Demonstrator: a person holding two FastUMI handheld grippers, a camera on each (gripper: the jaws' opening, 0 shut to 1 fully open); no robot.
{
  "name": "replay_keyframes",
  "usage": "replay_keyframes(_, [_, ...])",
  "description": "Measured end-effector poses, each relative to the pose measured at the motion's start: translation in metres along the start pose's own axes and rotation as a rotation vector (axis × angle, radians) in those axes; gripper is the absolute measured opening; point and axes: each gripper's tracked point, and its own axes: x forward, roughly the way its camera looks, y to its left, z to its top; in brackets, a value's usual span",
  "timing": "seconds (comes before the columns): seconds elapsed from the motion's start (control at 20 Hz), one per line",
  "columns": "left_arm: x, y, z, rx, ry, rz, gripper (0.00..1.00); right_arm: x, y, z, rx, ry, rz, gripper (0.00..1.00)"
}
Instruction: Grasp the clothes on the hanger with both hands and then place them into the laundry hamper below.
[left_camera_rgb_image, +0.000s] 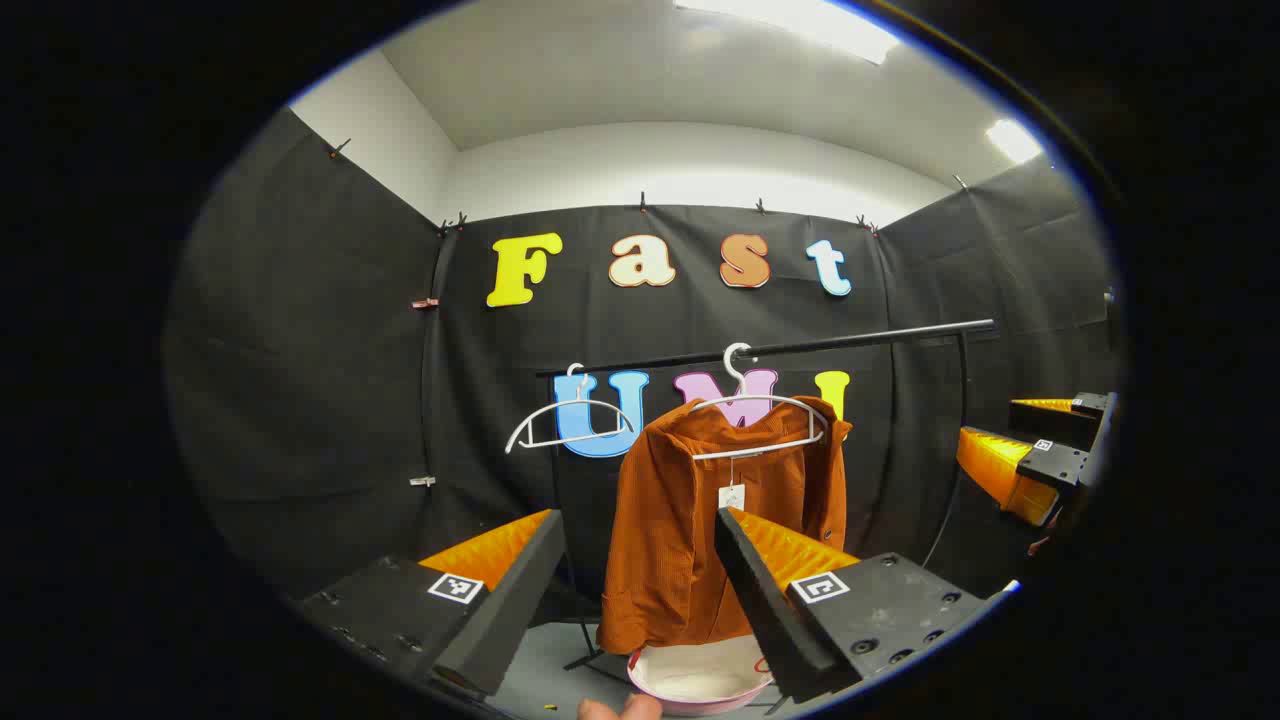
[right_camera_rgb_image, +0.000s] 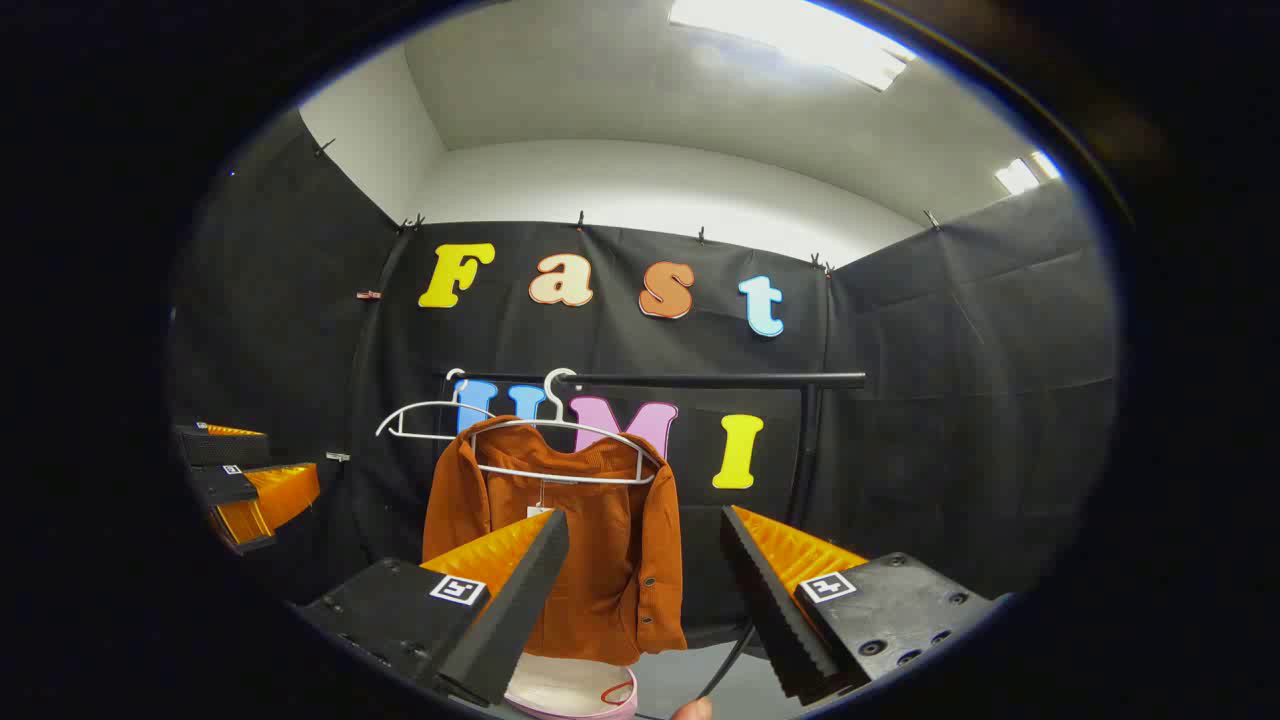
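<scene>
A booth hung with black cloth holds a dark rail. On it hang an empty white hanger and a hanger carrying an orange shirt. Directly below sits a pink-rimmed hamper. The left gripper and the right gripper both face the shirt, fingers spread apart, touching nothing.

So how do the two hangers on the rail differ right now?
The nearer hanger carries the orange shirt, draped over its shoulders; the farther hanger is bare. The nearer hanger hangs above the hamper; the farther hanger hangs off to one side. Both are white and hook over the same rail.
</scene>
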Motion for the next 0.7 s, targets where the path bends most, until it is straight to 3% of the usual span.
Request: replay_keyframes(0.7, [0.002,0.003,-0.012,-0.001,0.043,0.014,0.96,-0.006,0.0,-0.012,-0.012,0.054,-0.009,0.96])
